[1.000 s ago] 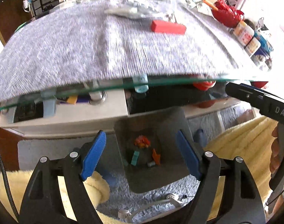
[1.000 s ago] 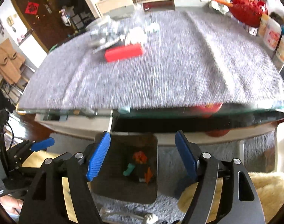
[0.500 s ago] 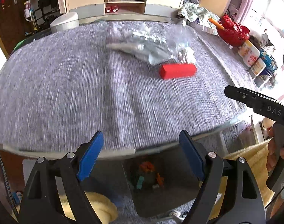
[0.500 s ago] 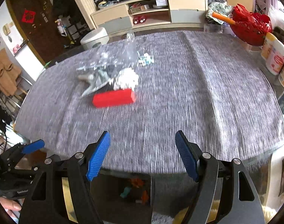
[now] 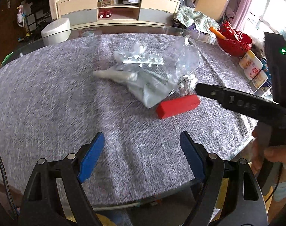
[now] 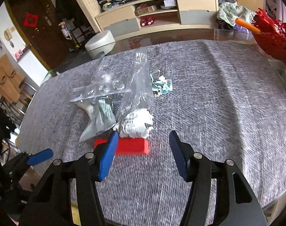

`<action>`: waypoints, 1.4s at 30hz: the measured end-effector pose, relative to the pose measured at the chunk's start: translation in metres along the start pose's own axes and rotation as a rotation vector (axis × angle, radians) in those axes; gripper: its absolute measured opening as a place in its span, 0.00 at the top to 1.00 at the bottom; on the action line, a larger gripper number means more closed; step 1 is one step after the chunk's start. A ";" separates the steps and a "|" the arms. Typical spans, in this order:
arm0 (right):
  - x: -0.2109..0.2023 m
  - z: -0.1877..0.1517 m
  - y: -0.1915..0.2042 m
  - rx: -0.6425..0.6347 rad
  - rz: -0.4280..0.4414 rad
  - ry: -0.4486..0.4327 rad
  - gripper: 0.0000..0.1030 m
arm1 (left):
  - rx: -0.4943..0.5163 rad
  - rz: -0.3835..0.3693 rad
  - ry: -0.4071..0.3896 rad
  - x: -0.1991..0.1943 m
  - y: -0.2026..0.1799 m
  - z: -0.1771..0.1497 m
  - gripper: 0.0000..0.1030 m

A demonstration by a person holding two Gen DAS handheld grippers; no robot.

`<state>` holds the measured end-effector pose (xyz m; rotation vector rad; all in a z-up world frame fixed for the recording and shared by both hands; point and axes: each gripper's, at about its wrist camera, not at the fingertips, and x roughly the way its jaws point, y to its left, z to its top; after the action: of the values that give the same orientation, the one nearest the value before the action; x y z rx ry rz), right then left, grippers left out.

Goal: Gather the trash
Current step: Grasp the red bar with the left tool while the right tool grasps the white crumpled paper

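Right wrist view, right gripper jaws wide, empty, red block just ahead, left gripper likewise wide, empty, bare grey tablecloth between its jaws, table edge below.

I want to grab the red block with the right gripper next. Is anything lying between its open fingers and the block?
Nothing visible. In the right wrist view the right gripper is open just before the red block, only bare grey cloth between. The crumpled white paper lies beyond it, touching its far side.

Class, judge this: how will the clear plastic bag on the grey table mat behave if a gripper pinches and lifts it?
The clear plastic bag looks thin and crumpled, so probably floppy and light. Its glossy film may slip between jaws. Lifting it might drag the white crumpled paper touching it.
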<state>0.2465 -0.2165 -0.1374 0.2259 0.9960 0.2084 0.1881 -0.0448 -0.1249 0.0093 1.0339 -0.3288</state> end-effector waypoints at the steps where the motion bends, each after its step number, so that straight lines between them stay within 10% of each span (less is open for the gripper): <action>1: 0.003 0.000 0.001 -0.003 0.004 0.007 0.46 | 0.003 -0.004 0.001 0.002 -0.001 0.002 0.25; 16: 0.020 0.010 -0.006 -0.045 -0.031 0.020 0.80 | 0.044 -0.081 0.072 0.046 -0.024 0.015 0.32; 26: 0.006 0.007 -0.037 -0.008 -0.034 0.007 0.80 | 0.039 -0.113 0.092 0.064 -0.052 0.022 0.32; 35: -0.005 0.009 -0.057 0.001 -0.035 0.000 0.80 | -0.024 -0.049 0.089 0.080 -0.072 0.035 0.10; 42: -0.014 0.008 -0.080 0.017 -0.056 -0.011 0.80 | 0.033 0.055 0.061 0.089 -0.087 0.042 0.23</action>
<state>0.2519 -0.2977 -0.1446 0.2142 0.9918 0.1474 0.2414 -0.1579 -0.1660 0.0775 1.0870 -0.2972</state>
